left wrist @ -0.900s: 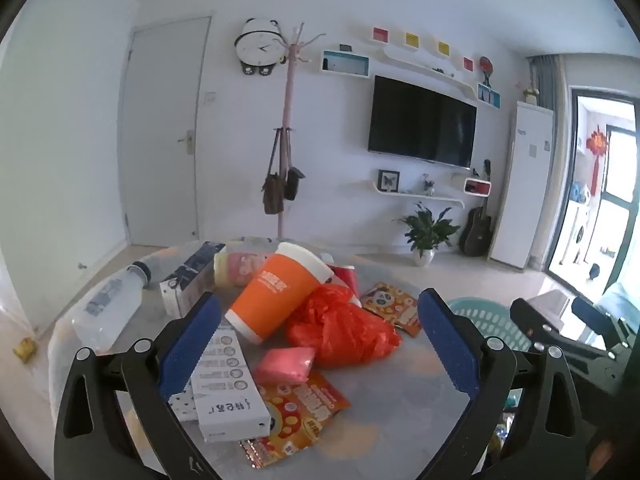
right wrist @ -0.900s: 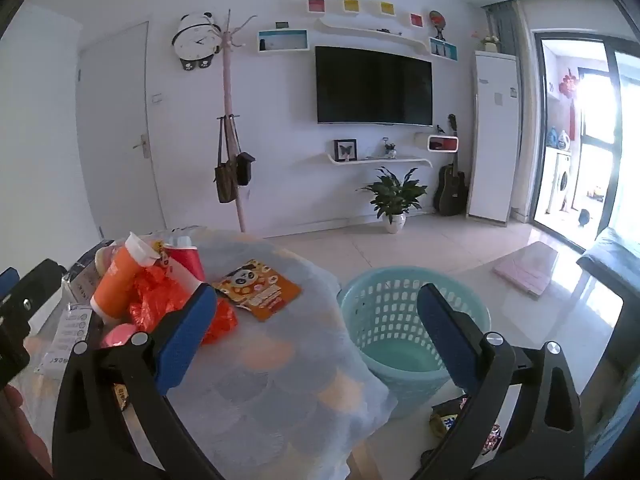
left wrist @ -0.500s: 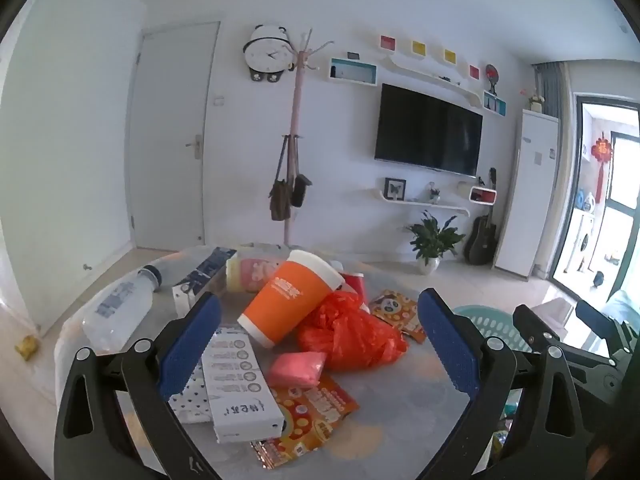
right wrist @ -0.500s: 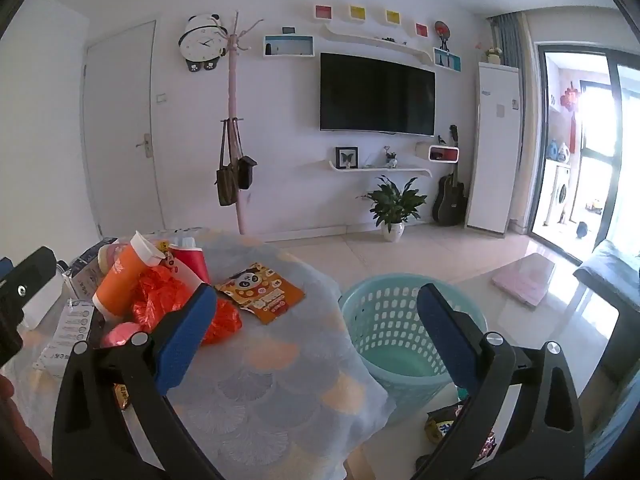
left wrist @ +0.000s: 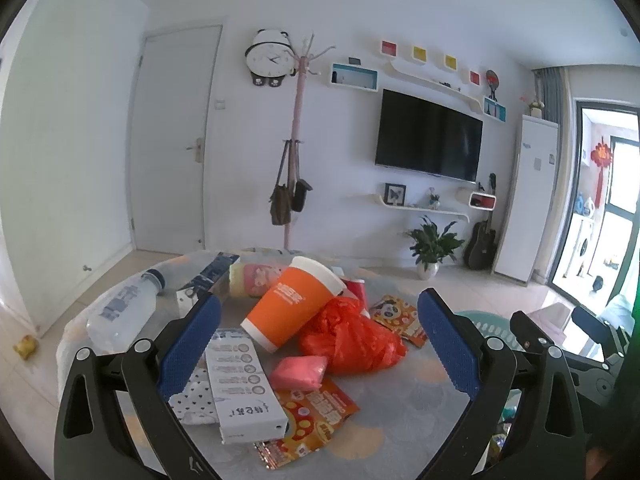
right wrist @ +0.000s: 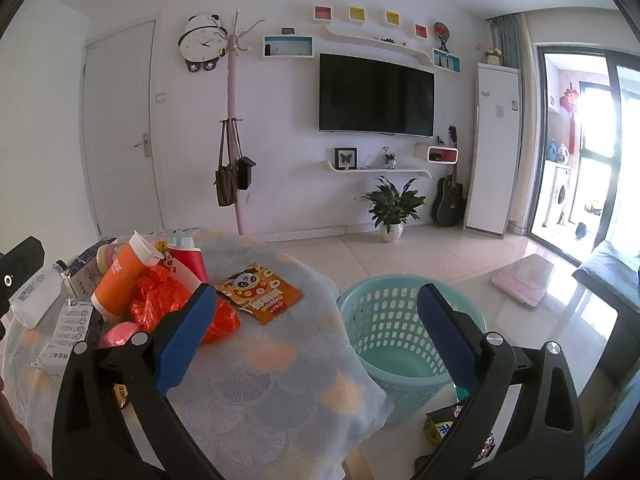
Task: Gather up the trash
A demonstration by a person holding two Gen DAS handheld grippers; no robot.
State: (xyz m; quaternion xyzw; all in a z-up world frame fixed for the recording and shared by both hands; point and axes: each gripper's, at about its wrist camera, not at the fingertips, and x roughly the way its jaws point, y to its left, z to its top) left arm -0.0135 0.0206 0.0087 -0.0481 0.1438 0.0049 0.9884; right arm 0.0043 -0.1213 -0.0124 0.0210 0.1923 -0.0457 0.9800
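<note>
Both views have tilted up slightly, the trash sitting lower in frame. Left gripper [left wrist: 318,344] and right gripper [right wrist: 316,334] hover spread wide, holding nothing. An orange cup [left wrist: 290,310] lies tipped against a crumpled red bag [left wrist: 352,342] mid-counter [right wrist: 256,392]. Beyond the counter's right edge stands the teal basket [right wrist: 384,320].
</note>
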